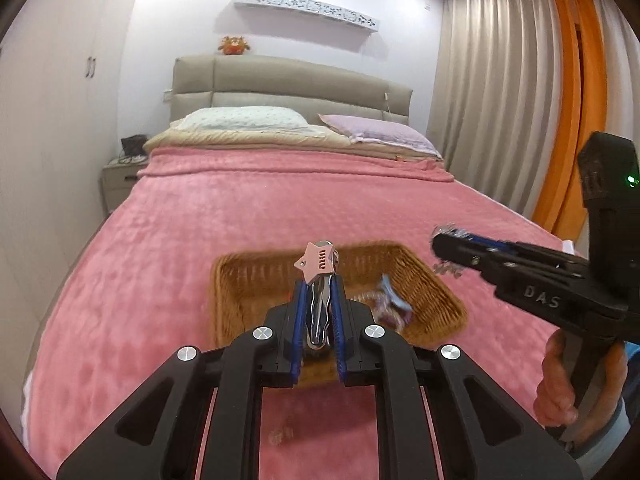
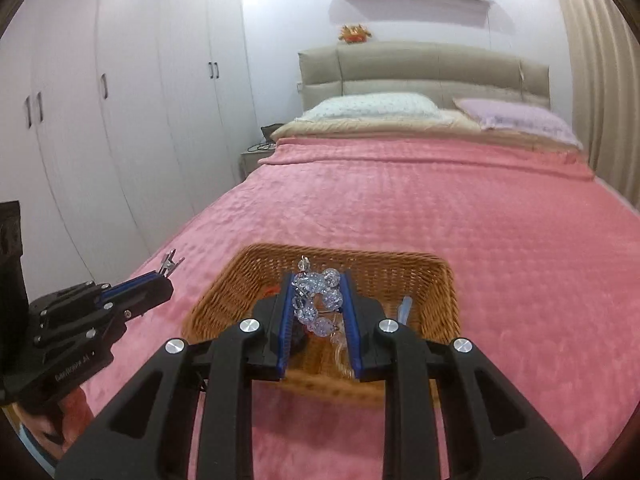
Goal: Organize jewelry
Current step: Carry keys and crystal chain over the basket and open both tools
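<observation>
Left wrist view: left gripper (image 1: pixel 318 280), levelled over the near rim of a wicker basket (image 1: pixel 240 280), jaws closed on a metal hair clip (image 1: pixel 319 308) topped with a pink star; the star end stands clear past the fingertips. Right gripper (image 2: pixel 318 300), likewise over the basket, jaws closed narrowly on a clear crystal bead bracelet (image 2: pixel 316 300), beads bunched between the blue pads (image 2: pixel 285 320). In the left view it enters from the right, held in a bare hand (image 1: pixel 556 380). Pink blanket (image 2: pixel 440 208) covers the bed; the basket sits on it at the near end, holding a pale blue-and-pink item (image 1: pixel 390 300), too blurred to name. Two pillows (image 1: pixel 248 118) lie against a grey padded headboard (image 1: pixel 288 80). White wardrobes (image 2: pixel 120 100) stand left, beige and orange curtains (image 1: pixel 500 80) right, and an orange plush toy (image 1: pixel 234 45) tops the headboard.
</observation>
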A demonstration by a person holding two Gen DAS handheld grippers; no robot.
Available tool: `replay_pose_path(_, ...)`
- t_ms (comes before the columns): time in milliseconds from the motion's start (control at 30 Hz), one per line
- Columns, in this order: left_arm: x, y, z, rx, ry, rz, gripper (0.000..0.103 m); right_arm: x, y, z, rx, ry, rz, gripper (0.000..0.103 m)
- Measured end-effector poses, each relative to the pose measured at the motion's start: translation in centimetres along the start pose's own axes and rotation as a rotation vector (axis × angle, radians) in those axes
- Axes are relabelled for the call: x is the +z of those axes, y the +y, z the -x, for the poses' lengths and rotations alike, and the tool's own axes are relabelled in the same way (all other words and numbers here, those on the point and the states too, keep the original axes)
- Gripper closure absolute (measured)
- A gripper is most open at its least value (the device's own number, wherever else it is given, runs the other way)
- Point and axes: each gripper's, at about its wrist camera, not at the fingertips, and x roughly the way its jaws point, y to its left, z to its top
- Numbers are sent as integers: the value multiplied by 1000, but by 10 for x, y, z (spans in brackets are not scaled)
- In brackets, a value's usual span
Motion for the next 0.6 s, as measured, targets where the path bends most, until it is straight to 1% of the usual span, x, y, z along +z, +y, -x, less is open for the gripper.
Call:
replay_pose_path(100,8,3,-26,-2,17,15,92,7,-17,-34,25,53,-60,83)
replay_pose_path(233,4,10,-57,8,60,38,92,1,-30,-75,16,119,-98,83)
replay_pose_path(433,-17,26,-86,17,129,84,92,-26,-40,-105,-10,192,-102,83)
replay_pose_path(567,-21,33,-94,12,152,117,91,-31,-45,-112,-17,219,-120,82)
replay_pose_path(600,-21,34,-93,9,152,120,91,-31,-46,-111,-12,218,-127,79)
